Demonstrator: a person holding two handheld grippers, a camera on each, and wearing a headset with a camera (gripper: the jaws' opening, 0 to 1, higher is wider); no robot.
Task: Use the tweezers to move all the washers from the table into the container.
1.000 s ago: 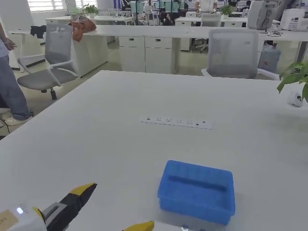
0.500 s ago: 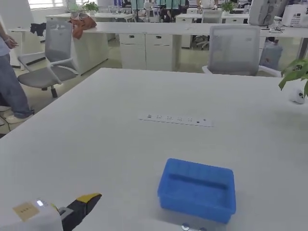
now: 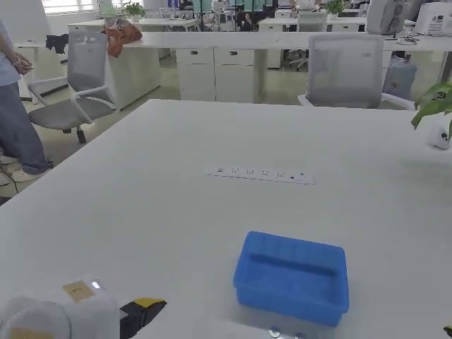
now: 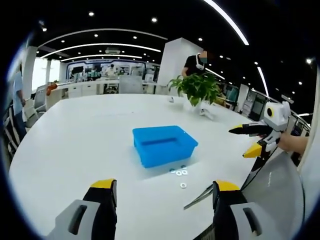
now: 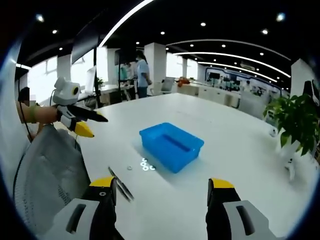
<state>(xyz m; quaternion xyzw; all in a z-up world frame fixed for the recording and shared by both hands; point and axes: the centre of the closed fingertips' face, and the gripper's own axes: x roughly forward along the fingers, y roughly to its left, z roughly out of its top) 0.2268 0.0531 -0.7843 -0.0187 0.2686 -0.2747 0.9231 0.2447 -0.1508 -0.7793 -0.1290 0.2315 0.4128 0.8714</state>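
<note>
left gripper view: left gripper [image 4: 165, 184] and right gripper [image 5: 160, 182] fingers spread, empty; tweezers [image 4: 200, 197] untouched on desk [image 4: 75, 150] near washers [image 4: 178, 173]; next, likely grasp tweezers.

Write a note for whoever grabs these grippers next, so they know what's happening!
Left gripper: open, holding nothing, held over the white table.
Right gripper: open, holding nothing.
Thin metal tweezers: lying on the table near the person's edge, not picked up.
Small silver metal washers: a few on the table beside the blue plastic container, on the person's side of it.
Done: nothing yet; no washer shows inside the container.
Left: pick up the tweezers, then move each washer into the container.
</note>
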